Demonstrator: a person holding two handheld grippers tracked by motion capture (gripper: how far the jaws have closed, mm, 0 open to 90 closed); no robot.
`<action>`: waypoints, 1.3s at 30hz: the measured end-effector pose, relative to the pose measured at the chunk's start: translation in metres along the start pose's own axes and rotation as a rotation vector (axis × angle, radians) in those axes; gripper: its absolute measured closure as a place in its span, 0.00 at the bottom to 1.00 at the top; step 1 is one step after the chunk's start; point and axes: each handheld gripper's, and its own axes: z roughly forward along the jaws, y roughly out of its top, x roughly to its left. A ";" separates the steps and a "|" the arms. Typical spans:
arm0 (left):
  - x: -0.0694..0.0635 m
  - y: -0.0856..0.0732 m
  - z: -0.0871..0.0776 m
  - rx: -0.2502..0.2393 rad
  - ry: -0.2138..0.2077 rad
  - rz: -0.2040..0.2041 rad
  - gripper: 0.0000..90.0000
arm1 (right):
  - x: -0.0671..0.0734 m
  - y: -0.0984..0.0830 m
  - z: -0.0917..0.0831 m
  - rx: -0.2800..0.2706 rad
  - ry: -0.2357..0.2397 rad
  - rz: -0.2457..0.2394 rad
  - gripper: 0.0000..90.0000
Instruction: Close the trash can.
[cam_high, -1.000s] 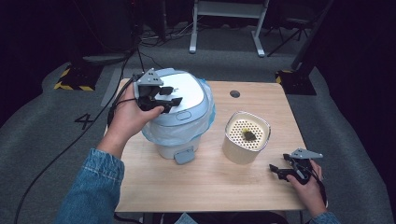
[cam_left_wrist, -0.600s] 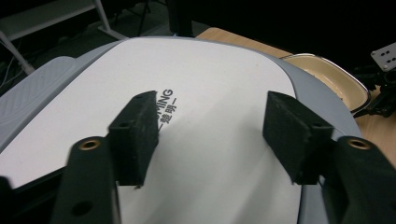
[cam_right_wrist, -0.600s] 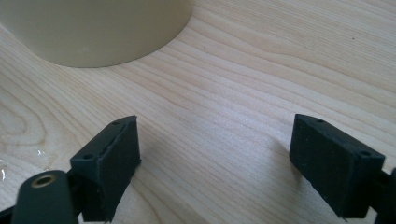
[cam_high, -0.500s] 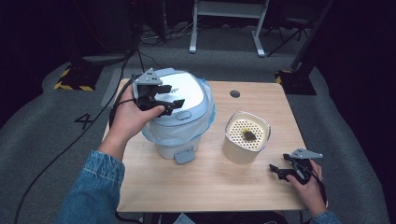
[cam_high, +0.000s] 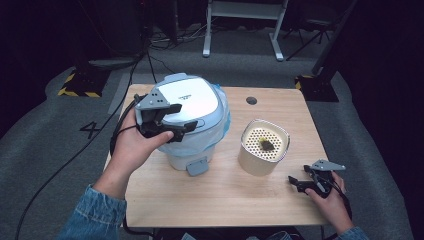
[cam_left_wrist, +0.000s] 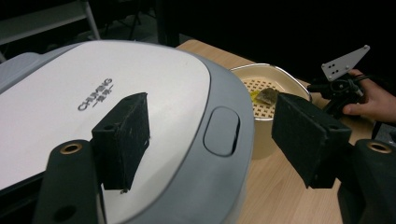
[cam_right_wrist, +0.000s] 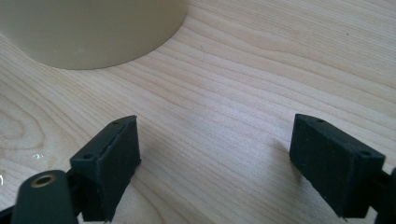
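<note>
Over cooker lid (cam_high: 192, 97) — left claw (cam_high: 181, 117) level, just opened wide, nothing gripped.

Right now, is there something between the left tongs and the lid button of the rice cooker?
Nothing visible is. The left tongs hang open just above the rice cooker, having just opened with nothing between the jaws, and the lid button lies uncovered between them.

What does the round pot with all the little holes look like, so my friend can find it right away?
Look at the wooden table. Beside the big white and grey rice cooker, toward the right gripper, stands a short cream pot with a metal rim. Unlike the closed cooker, it is open on top, showing a tray full of holes with a small dark scrap lying on it.
</note>
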 end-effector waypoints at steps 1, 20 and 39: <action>-0.002 -0.003 -0.002 0.007 0.011 -0.009 0.33 | 0.000 0.000 0.000 0.000 0.000 0.000 0.18; -0.022 -0.055 -0.036 -0.027 0.053 -0.067 0.32 | 0.003 0.000 0.000 0.000 -0.015 0.012 0.18; -0.025 -0.128 -0.020 0.055 0.106 -0.063 0.30 | 0.003 0.000 0.000 0.000 -0.015 0.013 0.18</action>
